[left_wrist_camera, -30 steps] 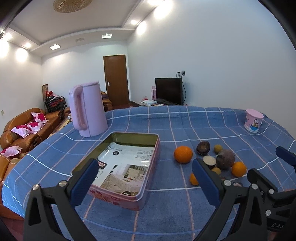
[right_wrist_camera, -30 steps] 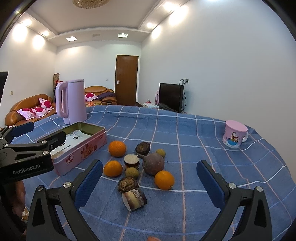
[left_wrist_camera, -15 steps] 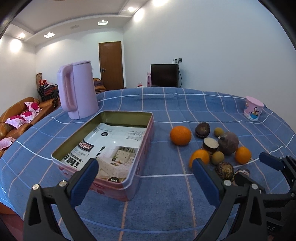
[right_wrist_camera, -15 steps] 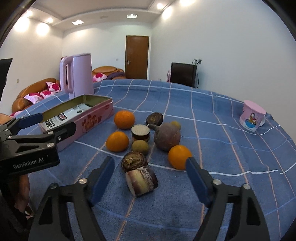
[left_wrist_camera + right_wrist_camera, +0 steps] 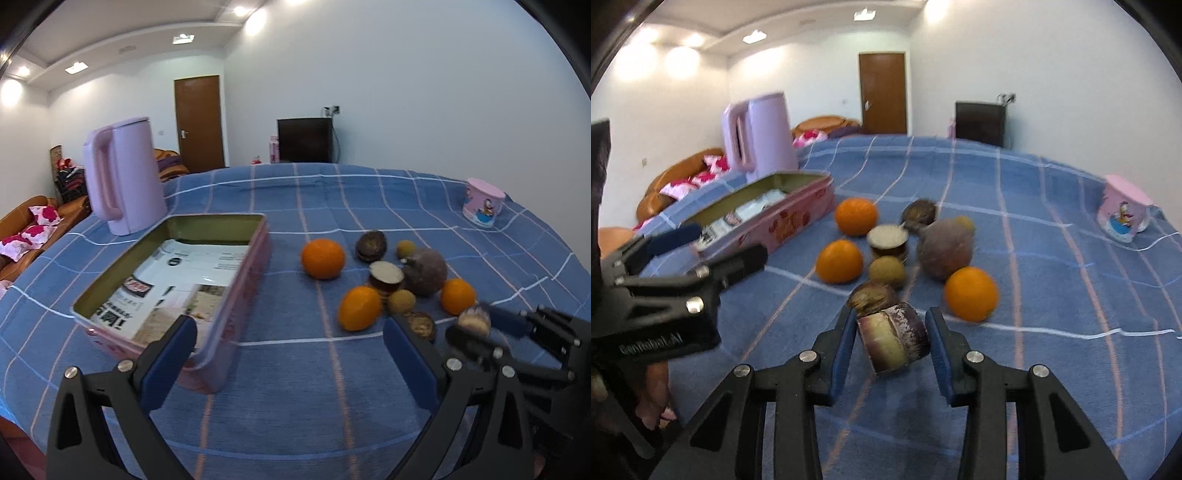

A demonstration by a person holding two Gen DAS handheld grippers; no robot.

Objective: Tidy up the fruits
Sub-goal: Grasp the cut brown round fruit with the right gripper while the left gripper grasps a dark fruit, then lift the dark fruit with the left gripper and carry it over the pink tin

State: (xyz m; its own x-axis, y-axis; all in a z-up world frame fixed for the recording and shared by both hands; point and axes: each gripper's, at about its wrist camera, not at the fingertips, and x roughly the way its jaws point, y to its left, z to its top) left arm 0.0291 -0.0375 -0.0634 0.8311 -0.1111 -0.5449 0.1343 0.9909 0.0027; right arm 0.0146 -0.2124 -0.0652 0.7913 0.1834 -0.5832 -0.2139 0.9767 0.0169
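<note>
Right gripper [image 5: 892,338] just closing around the cut taro chunk [image 5: 893,341], pads barely touching; next up, lifting toward tin [image 5: 798,221].

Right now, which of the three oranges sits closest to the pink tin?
The orange farthest back, beside the tin. The second orange lies nearer the camera, and the third orange sits beyond the brown fruits, farthest from it.

Left wrist view: low over the counter [image 5: 303,398], tilted down, facing the far wall; tin box [image 5: 258,258] close at left, fruit cluster [image 5: 388,284] to the right. Right wrist view: nearer the fruit cluster [image 5: 897,251], same heading, box [image 5: 798,218] at left. Both views share box, fruit, pink kettle [image 5: 125,181] and cup [image 5: 1123,210].
</note>
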